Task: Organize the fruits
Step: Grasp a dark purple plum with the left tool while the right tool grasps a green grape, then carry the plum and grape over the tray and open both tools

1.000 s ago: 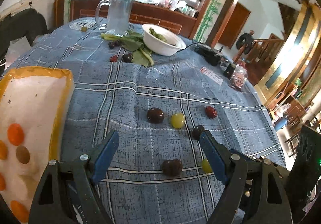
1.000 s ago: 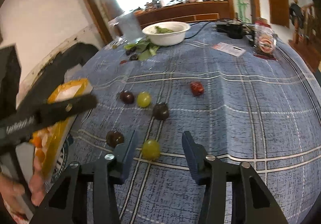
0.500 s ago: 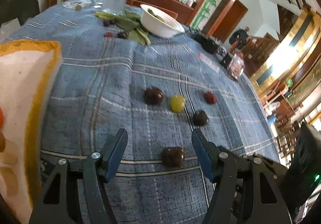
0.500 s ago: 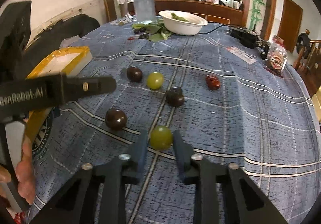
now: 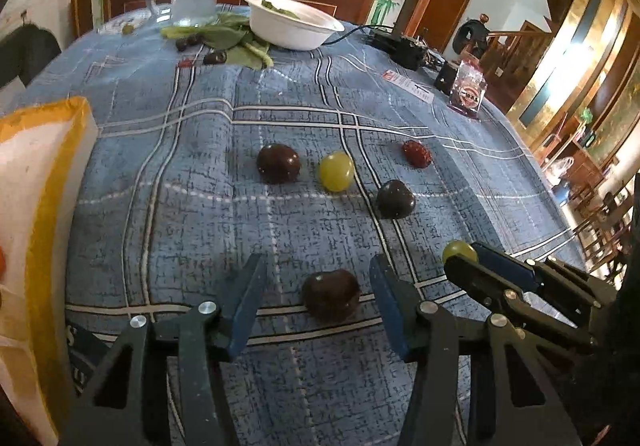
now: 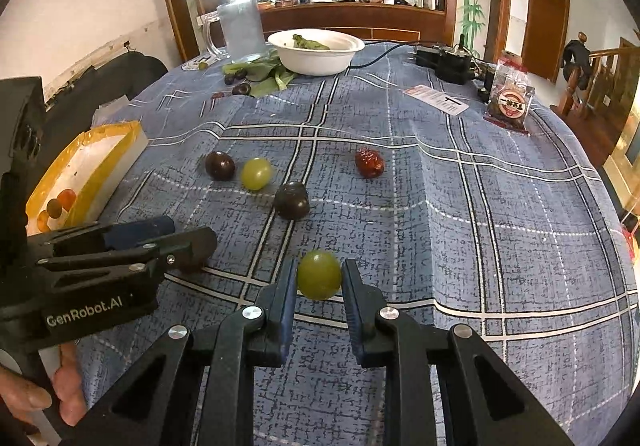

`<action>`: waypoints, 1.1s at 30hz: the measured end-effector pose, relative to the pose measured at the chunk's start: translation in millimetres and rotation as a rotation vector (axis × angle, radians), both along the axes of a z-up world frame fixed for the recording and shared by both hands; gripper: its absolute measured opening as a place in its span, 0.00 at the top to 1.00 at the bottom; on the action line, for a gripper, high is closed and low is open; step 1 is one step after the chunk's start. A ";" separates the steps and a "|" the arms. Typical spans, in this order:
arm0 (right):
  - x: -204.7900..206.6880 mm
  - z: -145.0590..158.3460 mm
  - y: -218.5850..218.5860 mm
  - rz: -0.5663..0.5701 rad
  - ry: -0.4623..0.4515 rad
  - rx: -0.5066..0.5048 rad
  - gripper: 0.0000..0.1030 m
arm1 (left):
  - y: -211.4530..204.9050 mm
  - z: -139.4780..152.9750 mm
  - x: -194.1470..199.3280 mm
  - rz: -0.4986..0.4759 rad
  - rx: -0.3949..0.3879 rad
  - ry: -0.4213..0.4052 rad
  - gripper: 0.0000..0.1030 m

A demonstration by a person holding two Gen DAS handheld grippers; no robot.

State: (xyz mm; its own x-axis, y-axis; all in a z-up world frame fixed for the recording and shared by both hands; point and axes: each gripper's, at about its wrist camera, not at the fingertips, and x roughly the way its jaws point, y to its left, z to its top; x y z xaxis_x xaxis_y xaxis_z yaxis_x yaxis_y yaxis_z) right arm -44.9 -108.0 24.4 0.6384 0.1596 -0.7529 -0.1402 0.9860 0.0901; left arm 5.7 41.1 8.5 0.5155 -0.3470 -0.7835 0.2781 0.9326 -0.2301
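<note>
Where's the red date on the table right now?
In the right wrist view the red date lies alone on the blue checked cloth, up and right of the dark plum and well beyond the green grape between the right gripper's fingers.

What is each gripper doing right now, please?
Left gripper: open, fingers straddling a dark fruit, not gripping it.
Right gripper: shut on a green grape.

both grippers: black skeletal frames, blue finger pads (image 6: 286,298), silver pivot screws. left gripper (image 6: 176,242) housing marked "genrobot.ai" in white. bare-skinned hand (image 6: 48,394) below that marking.
</note>
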 end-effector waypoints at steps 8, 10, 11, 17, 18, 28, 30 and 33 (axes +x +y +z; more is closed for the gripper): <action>2.4 -4.9 0.2 -0.001 0.014 -0.005 0.77 | -13.3 1.6 -9.3 -0.035 0.108 -0.049 0.78; 1.8 -4.1 -1.3 -0.012 0.005 -0.008 0.77 | -13.6 2.7 -9.2 -0.031 0.109 -0.054 0.78; 1.7 -3.1 -2.0 -0.020 -0.002 -0.011 0.77 | -12.2 3.9 -9.2 -0.021 0.111 -0.062 0.78; -1.3 4.2 -9.8 -0.054 -0.040 0.011 0.77 | -6.2 11.5 -10.5 0.032 0.136 -0.126 0.78; -1.3 4.4 -10.2 -0.057 -0.042 0.010 0.77 | -7.0 11.6 -10.7 0.035 0.145 -0.134 0.78; -1.5 7.1 -19.5 -0.115 -0.072 -0.004 0.77 | -5.9 18.3 -16.4 0.086 0.203 -0.205 0.78; -1.3 7.7 -22.5 -0.129 -0.076 -0.002 0.77 | 0.1 25.5 -22.2 0.104 0.187 -0.209 0.78; -1.9 8.7 -27.6 -0.151 -0.082 0.006 0.77 | 13.3 35.9 -39.6 0.141 0.174 -0.215 0.78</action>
